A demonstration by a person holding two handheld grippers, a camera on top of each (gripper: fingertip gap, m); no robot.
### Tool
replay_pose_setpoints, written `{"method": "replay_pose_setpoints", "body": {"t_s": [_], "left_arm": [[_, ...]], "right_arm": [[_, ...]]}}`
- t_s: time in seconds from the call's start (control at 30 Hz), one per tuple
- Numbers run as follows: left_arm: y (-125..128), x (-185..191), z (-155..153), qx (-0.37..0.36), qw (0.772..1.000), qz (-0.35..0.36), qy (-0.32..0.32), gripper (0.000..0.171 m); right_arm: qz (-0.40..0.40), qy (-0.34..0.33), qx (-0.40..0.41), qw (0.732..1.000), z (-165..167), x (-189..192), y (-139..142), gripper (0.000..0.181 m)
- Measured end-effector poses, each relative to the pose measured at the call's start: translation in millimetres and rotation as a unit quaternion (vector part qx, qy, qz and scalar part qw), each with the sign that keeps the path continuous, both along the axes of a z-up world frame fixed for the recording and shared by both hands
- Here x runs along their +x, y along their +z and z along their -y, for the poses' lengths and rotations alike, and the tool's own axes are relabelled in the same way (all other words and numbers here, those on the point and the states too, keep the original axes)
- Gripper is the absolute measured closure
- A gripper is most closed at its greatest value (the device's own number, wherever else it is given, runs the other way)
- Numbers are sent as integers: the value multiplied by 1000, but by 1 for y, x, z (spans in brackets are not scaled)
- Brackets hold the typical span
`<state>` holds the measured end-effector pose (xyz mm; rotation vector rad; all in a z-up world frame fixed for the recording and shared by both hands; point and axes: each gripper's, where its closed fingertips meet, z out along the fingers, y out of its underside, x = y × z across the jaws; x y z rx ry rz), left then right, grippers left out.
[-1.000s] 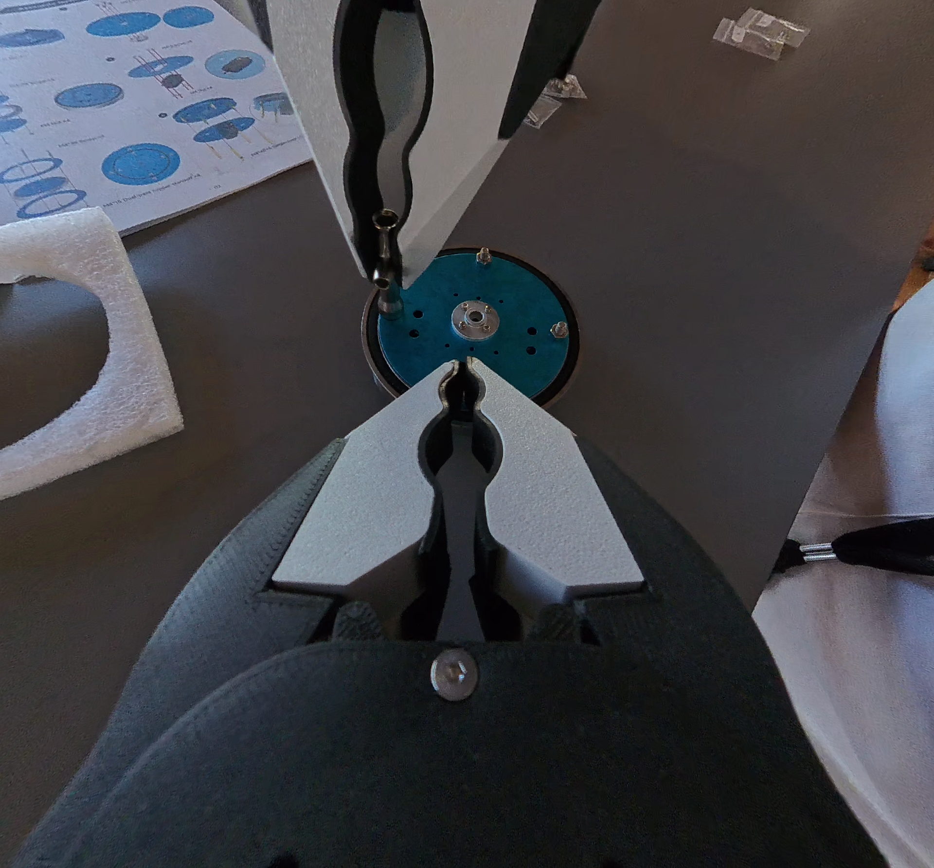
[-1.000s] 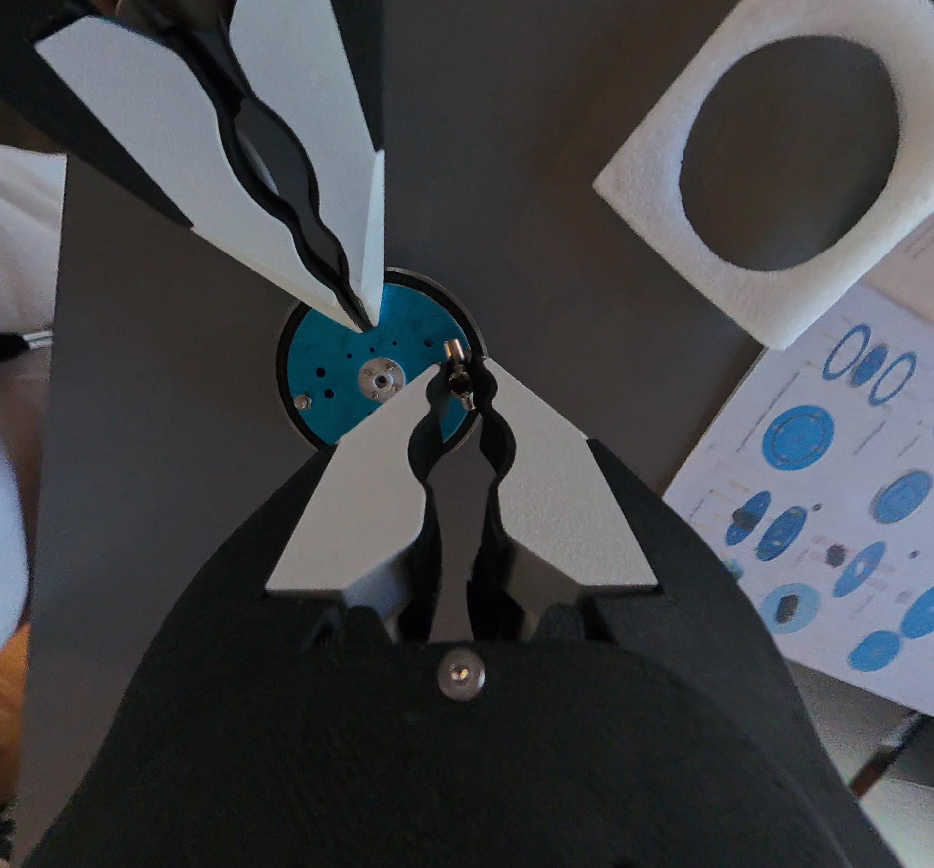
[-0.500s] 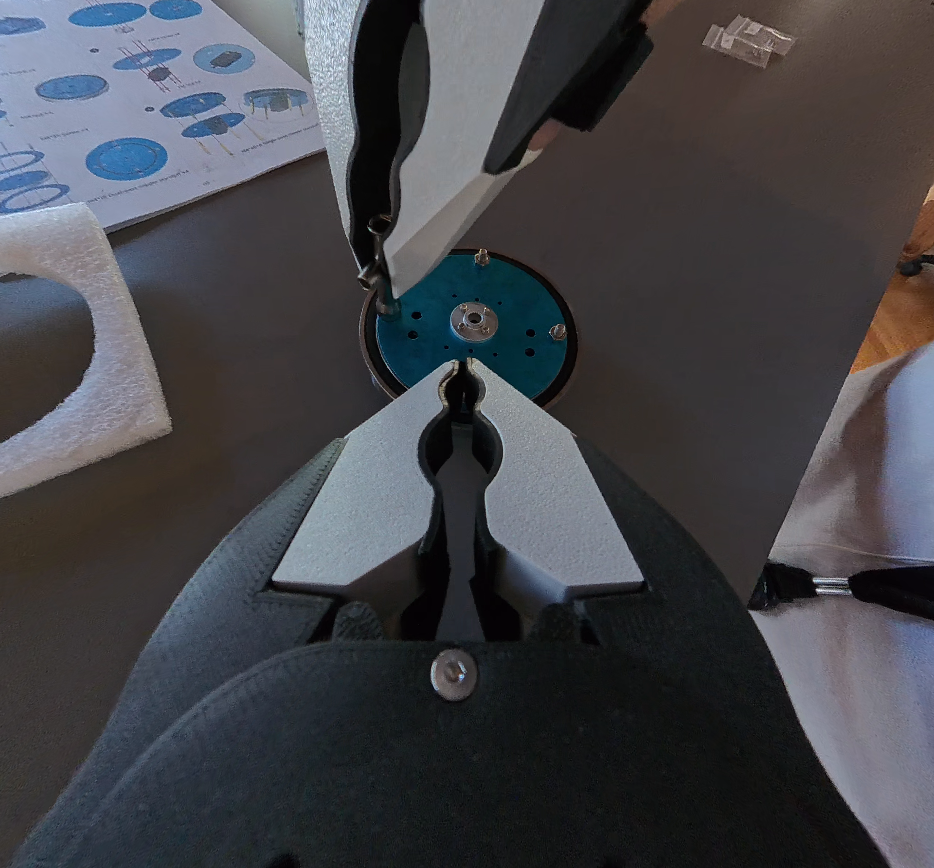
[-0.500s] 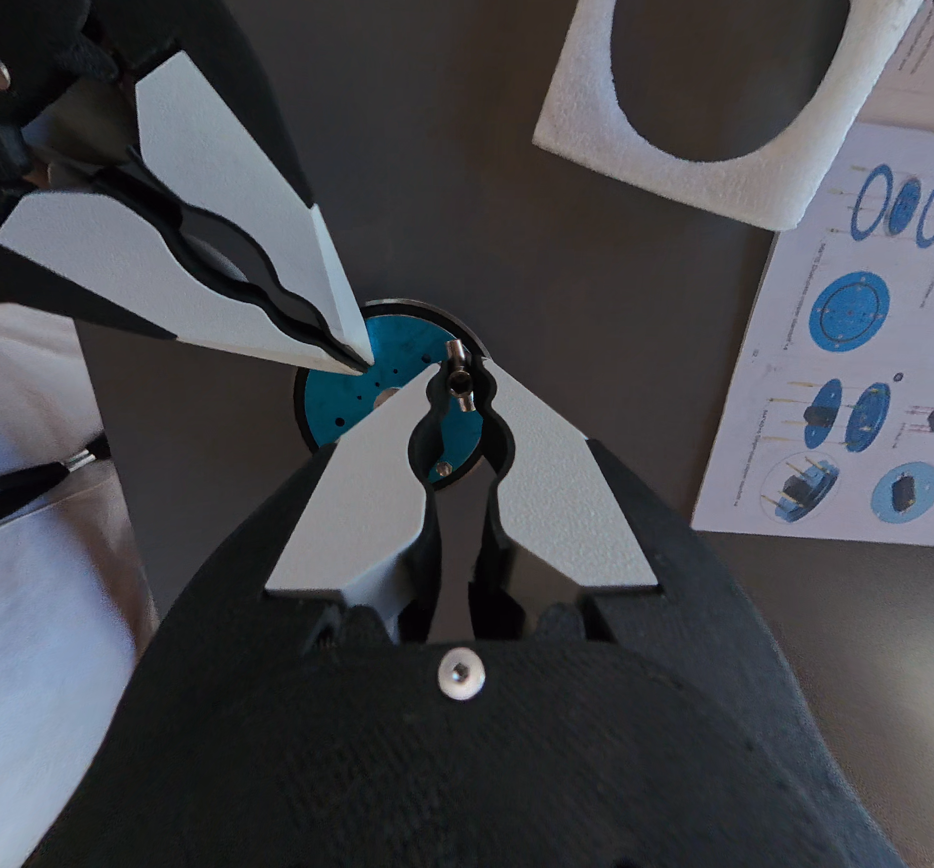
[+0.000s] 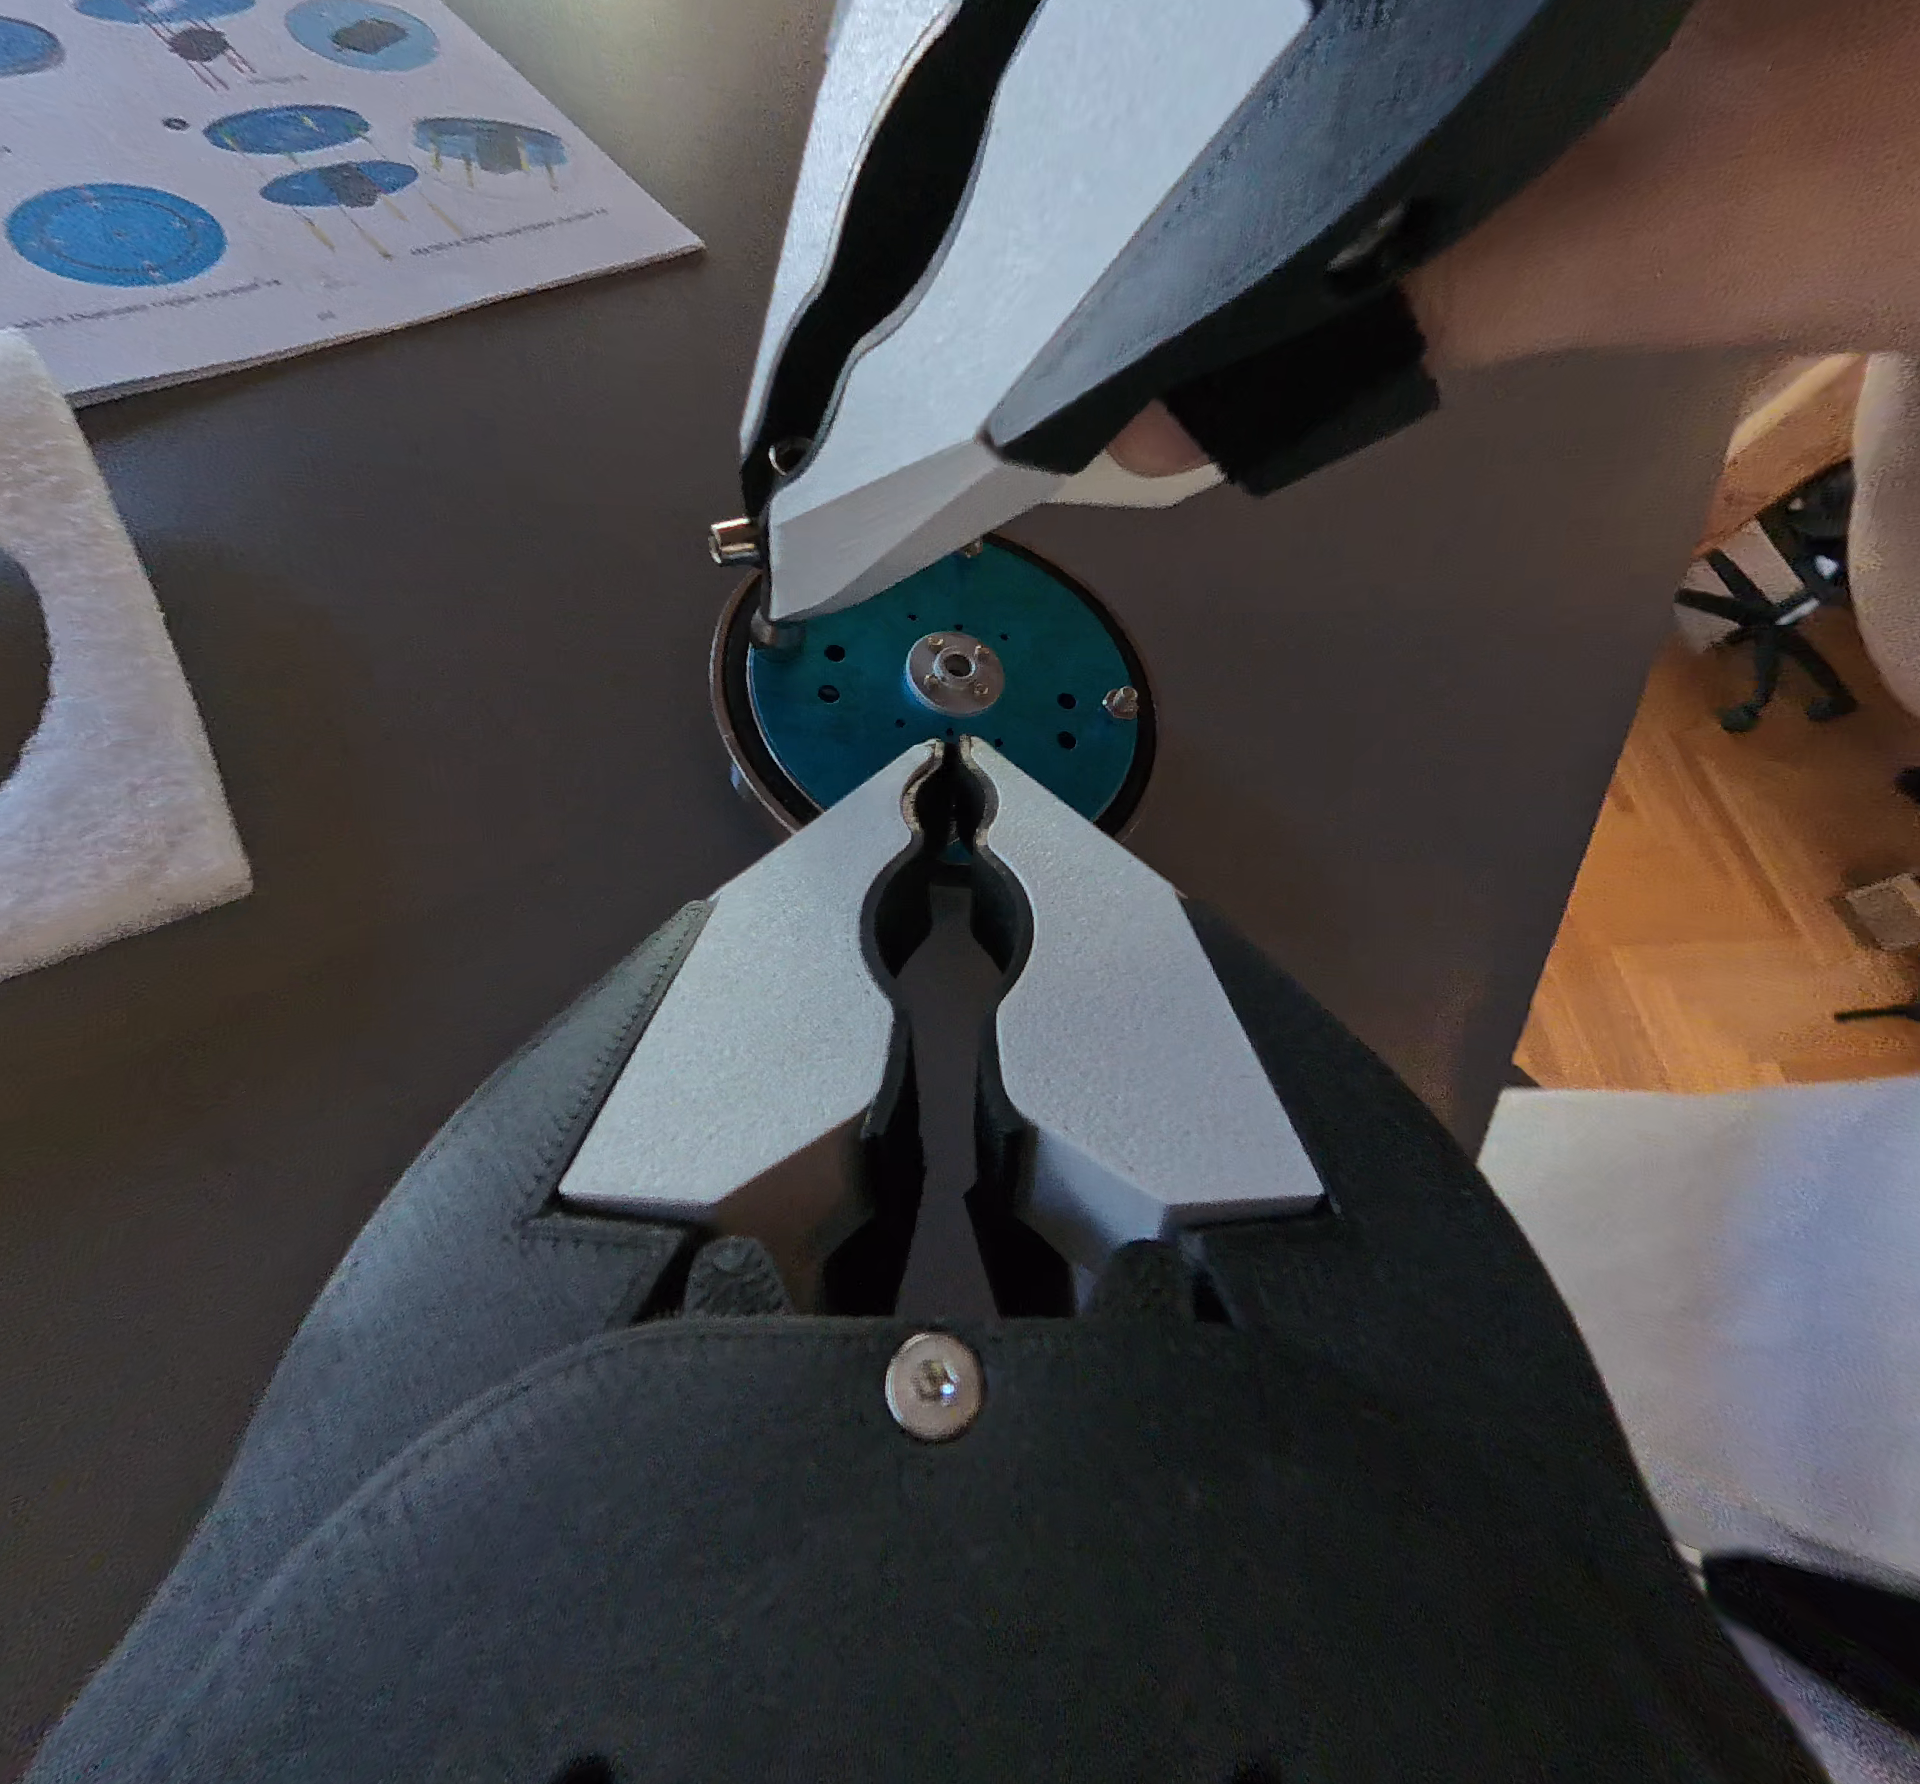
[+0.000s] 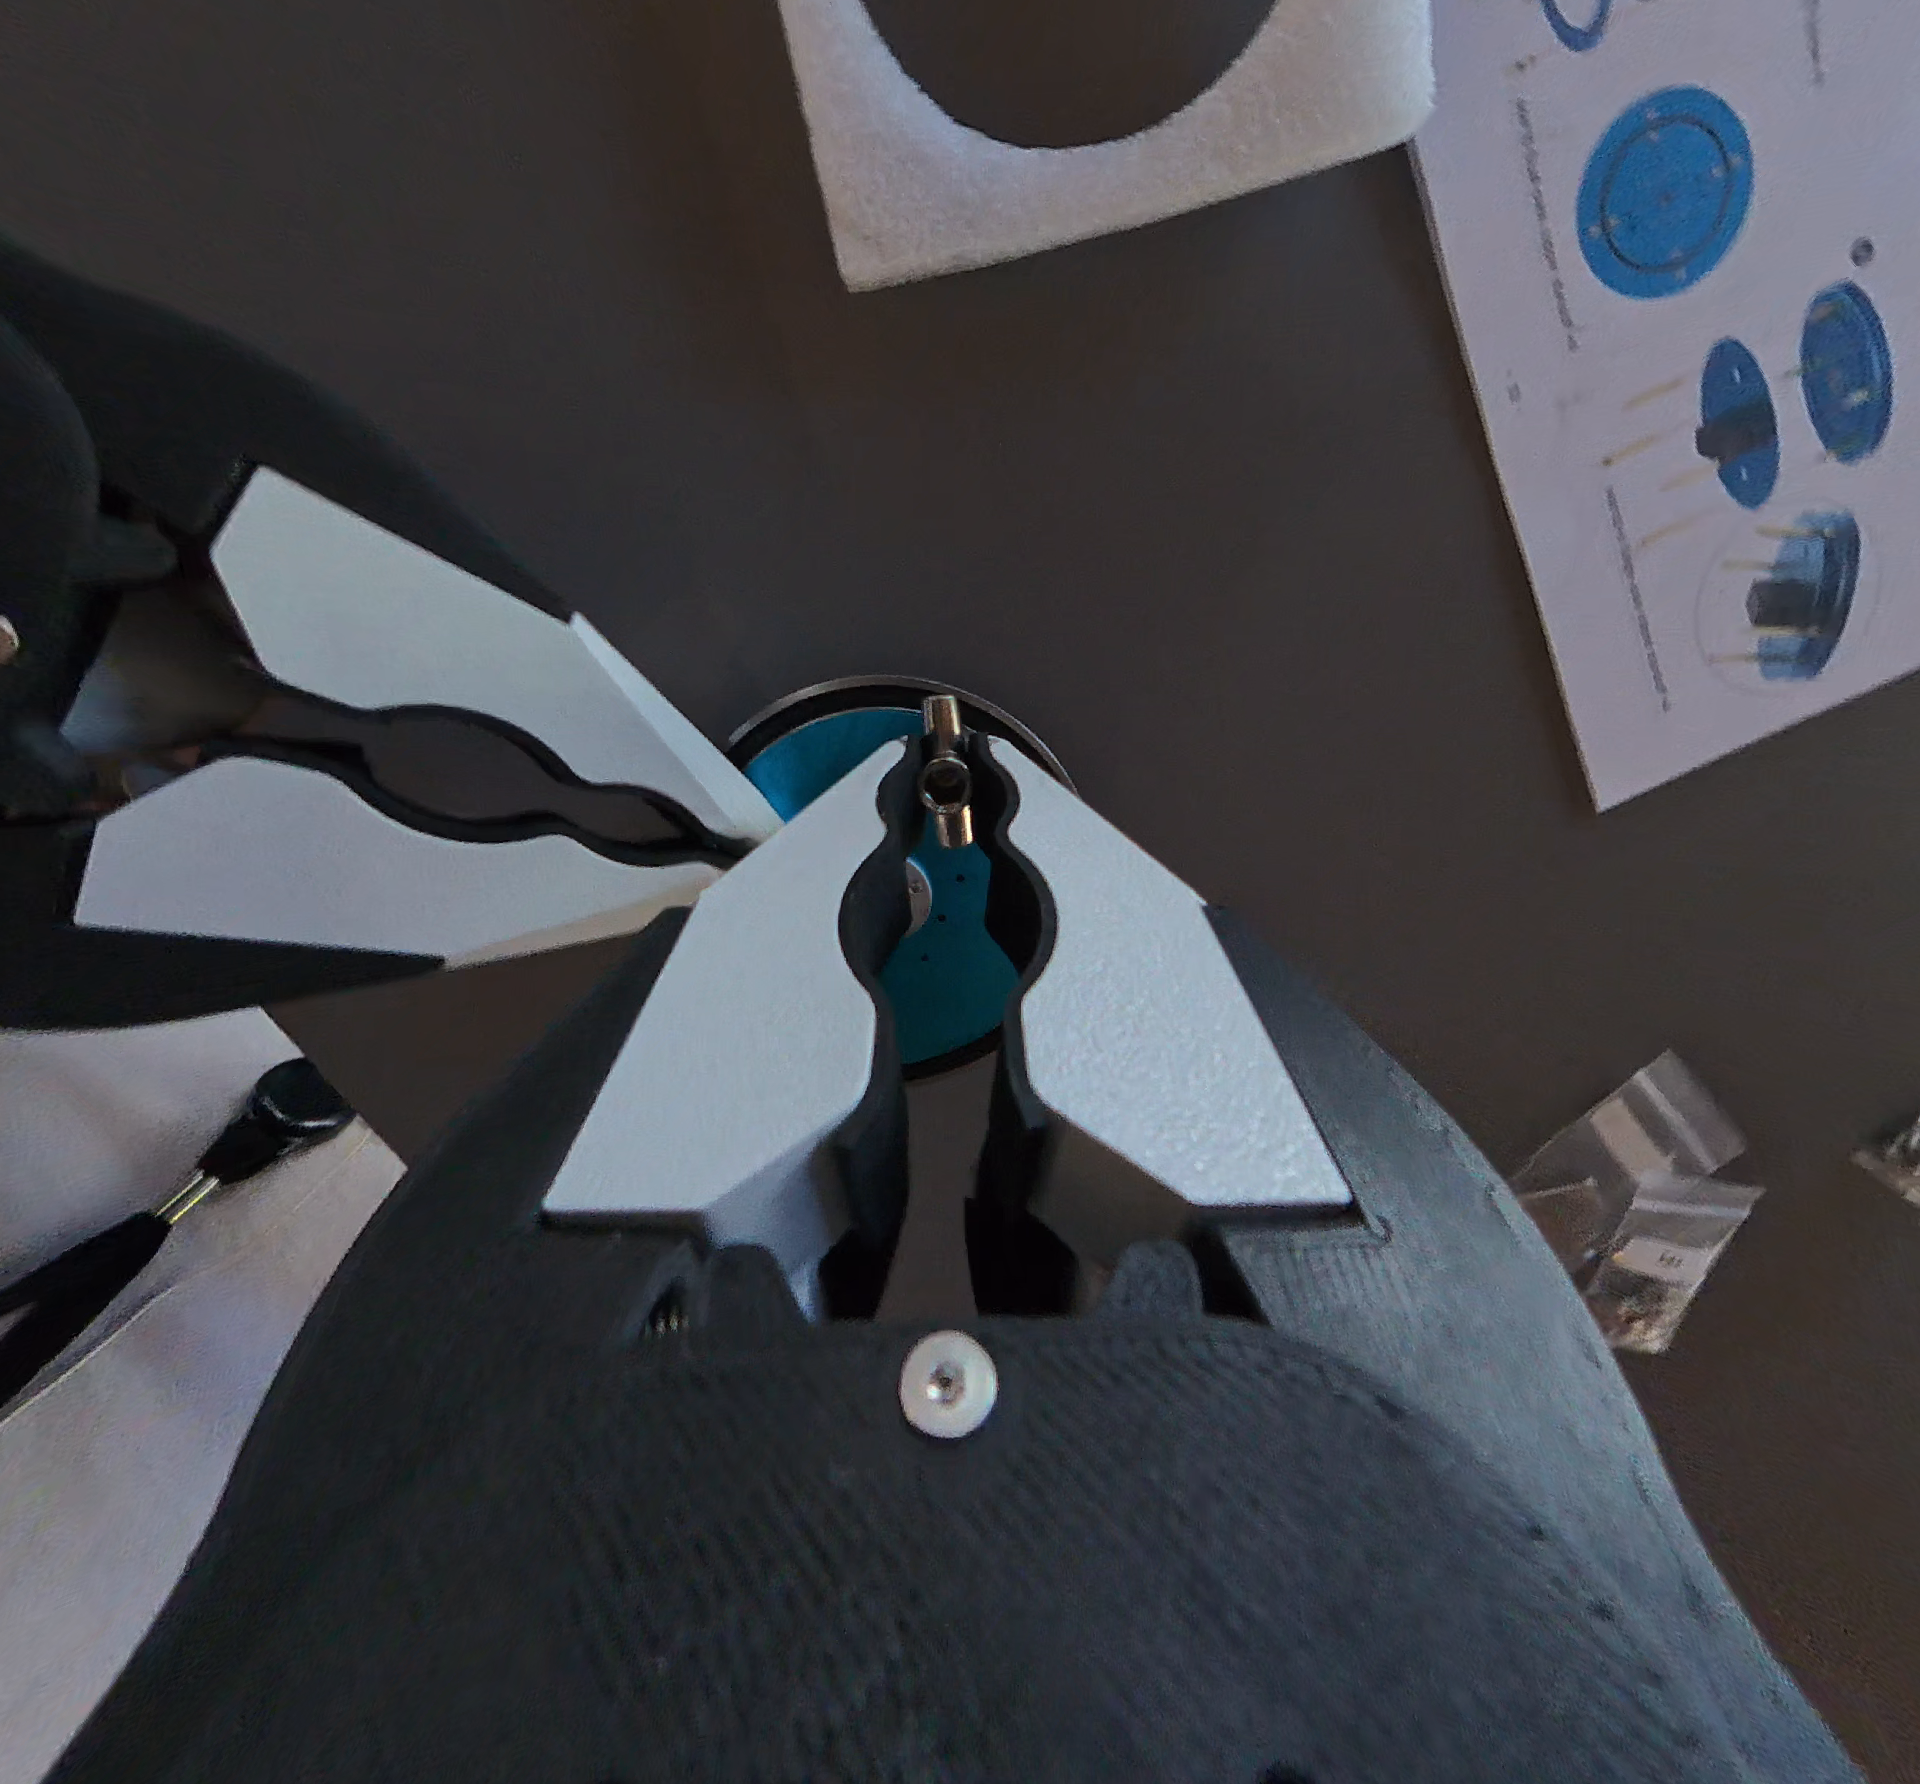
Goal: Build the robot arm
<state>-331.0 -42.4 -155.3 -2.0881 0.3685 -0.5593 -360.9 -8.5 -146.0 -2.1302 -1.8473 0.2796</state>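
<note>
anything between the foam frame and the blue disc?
Nothing: bare dark table lies between the white foam frame and the blue disc, clearest in the right wrist view.

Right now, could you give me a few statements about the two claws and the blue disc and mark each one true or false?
1. The right claw is shut on a small metal socket tool. True.
2. The left claw holds a screw. False: its tips are closed together with nothing visible between them, at the near edge of the blue disc.
3. The blue disc lies inside the white foam square. False: it lies on the dark table, apart from the foam.
4. The tool's lower end meets the disc near its rim. True.
5. A printed sheet with blue diagrams lies on the table. True.
</note>
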Motion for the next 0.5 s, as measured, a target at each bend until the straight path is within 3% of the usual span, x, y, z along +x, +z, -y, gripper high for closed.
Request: {"method": "replay_pose_setpoints", "body": {"t_s": [0.33, 0.5], "left_arm": [[0, 11, 4, -3, 999, 7, -41, 171], [2, 9, 4, -12, 998, 33, -46, 171]], "right_arm": [[-3, -180, 3, 984, -2, 2, 0, 173], [8, -187, 31, 982, -1, 0, 0, 173]]}}
